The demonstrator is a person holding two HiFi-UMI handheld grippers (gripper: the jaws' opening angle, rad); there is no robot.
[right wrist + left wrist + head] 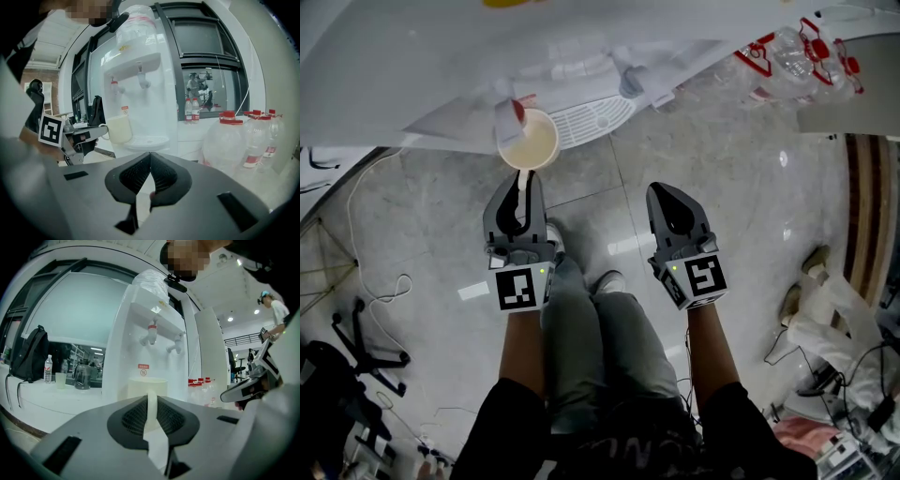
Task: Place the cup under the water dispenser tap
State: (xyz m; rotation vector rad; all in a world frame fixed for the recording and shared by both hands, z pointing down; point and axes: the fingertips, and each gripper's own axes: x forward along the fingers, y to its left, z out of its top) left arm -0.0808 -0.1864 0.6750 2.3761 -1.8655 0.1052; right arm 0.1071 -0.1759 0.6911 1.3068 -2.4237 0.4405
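At the white dispenser (pixel 136 348), cup (pixel 527 141) upright, mouth up (handle in left gripper (pixel 523 187))

The glossy grey tiled floor (pixel 750 178) carries the white water dispenser (pixel 572 66) at twelve o'clock and red-capped water jugs (pixel 797 49) at one o'clock. Loose shoes (pixel 814 260) lie at three o'clock.

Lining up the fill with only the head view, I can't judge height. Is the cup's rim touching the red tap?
Observer: No. In the right gripper view the cup hangs a clear gap below the red tap, at the left edge of the drip tray.
Operator: What exactly is the left gripper holding?
Observer: The left gripper has its jaws shut on the cup's handle.
Operator: And the right one?
Observer: The right gripper has its jaws together, with nothing between them.
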